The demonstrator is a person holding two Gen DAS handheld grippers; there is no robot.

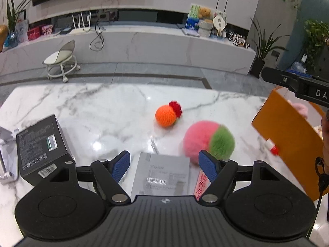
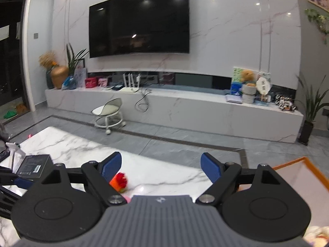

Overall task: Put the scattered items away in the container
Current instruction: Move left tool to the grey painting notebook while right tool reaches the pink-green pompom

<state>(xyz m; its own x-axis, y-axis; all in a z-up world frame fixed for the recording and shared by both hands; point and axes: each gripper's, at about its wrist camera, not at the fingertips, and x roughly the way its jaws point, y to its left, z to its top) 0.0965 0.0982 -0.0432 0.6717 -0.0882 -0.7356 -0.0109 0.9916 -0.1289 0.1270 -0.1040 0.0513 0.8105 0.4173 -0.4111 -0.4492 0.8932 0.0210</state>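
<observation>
My left gripper [image 1: 165,164] is open and empty, low over a grey flat packet [image 1: 161,174] on the marble table [image 1: 82,107]. A pink and green fluffy ball [image 1: 207,141] lies just ahead of its right finger. An orange knitted ball with a red frill [image 1: 167,115] lies farther out. An orange box [image 1: 287,138], the container, stands at the right with soft items inside. My right gripper [image 2: 161,167] is open and empty, held above the table; the orange ball [image 2: 119,181] shows behind its left finger and the orange box [image 2: 298,177] is at its right.
A black carton [image 1: 42,149] and a white stand [image 1: 6,154] sit at the table's left. A pink paper tag [image 1: 200,185] lies by the grey packet. A small red and white item [image 1: 271,146] lies against the orange box. Beyond the table are a white stool [image 1: 61,61] and a TV bench.
</observation>
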